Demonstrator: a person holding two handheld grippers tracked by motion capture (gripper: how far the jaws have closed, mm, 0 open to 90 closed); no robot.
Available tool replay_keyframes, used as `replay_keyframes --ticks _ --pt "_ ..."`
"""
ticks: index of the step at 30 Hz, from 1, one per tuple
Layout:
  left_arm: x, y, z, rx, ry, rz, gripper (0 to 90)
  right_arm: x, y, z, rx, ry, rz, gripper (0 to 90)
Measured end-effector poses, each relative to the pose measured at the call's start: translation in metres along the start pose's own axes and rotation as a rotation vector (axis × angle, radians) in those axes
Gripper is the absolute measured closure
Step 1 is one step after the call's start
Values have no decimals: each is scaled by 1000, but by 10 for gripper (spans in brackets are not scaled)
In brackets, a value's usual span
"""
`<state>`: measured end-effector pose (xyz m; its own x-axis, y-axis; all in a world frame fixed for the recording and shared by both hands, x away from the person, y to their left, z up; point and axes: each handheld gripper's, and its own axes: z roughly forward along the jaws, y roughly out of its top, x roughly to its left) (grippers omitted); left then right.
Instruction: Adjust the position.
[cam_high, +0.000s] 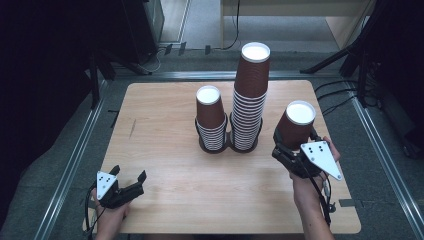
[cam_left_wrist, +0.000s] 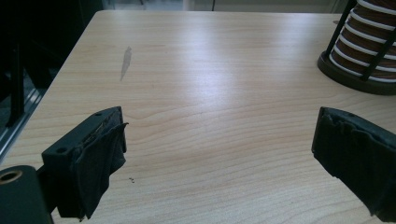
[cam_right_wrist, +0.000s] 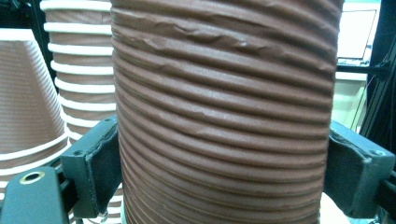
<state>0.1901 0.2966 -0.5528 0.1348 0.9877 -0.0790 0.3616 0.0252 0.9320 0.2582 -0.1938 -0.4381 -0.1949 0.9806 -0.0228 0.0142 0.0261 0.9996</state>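
Note:
Two stacks of upside-down brown paper cups stand in a black holder (cam_high: 230, 146) at the table's middle: a short stack (cam_high: 210, 119) on the left and a tall stack (cam_high: 249, 97) beside it. A single brown ribbed cup (cam_high: 296, 125), upside down and tilted, is held at the right by my right gripper (cam_high: 292, 150), shut on it; both pads press its ribbed wall (cam_right_wrist: 224, 116). My left gripper (cam_high: 127, 185) rests near the table's front left corner, open with nothing between its jaws (cam_left_wrist: 219, 154).
The light wooden table (cam_high: 165, 165) has bare room in front of the holder and on its left half. The holder's base and a stack (cam_left_wrist: 362, 51) show at the far right of the left gripper view. Metal rails and dark stands surround the table.

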Motion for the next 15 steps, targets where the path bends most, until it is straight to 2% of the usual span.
replay_keyframes --ticks 6,11,15 --pt "0 0 0 -3 6 -1 32 -2 -13 -1 21 1 13 120" --pt "0 0 -1 -3 11 2 31 -2 -33 -3 48 3 9 122" --pt "0 0 -1 -8 11 -8 31 -1 -41 -2 72 3 -6 122"
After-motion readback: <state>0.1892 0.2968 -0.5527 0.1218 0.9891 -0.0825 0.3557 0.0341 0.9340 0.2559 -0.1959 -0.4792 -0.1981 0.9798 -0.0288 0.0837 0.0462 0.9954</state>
